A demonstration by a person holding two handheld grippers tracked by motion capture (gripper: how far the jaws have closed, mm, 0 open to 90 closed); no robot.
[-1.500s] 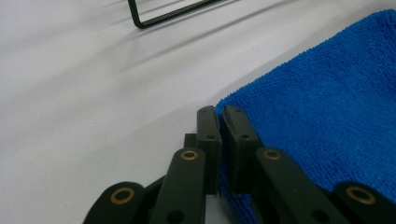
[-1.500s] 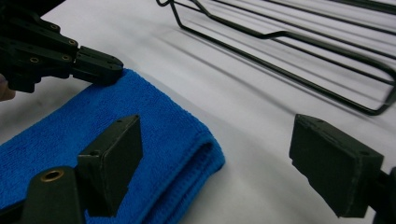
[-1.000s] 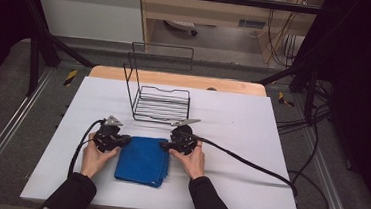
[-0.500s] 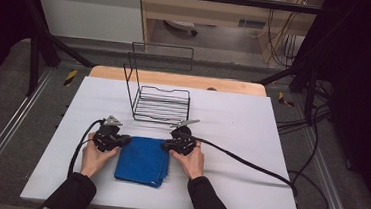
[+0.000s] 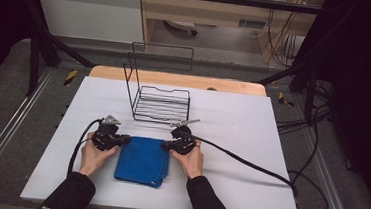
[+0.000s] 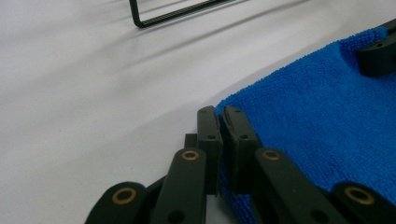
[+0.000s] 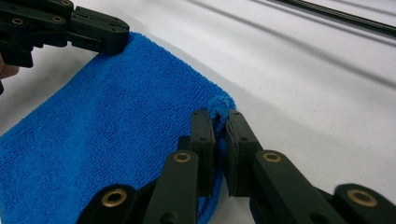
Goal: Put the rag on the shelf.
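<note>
I have both far corners of the folded blue towel pinched on the desk: left gripper clamped, right gripper having just closed on its corner. Next, I judge, comes an even lift of both corners together.

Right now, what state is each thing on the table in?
Blue cloth: folded, lying flat, far corners pinched.
Left claw: shut on the cloth's corner.
Right claw: jaws just closed, shut on the cloth's other far corner.
Wire rack: upright, empty, beyond the cloth.
</note>
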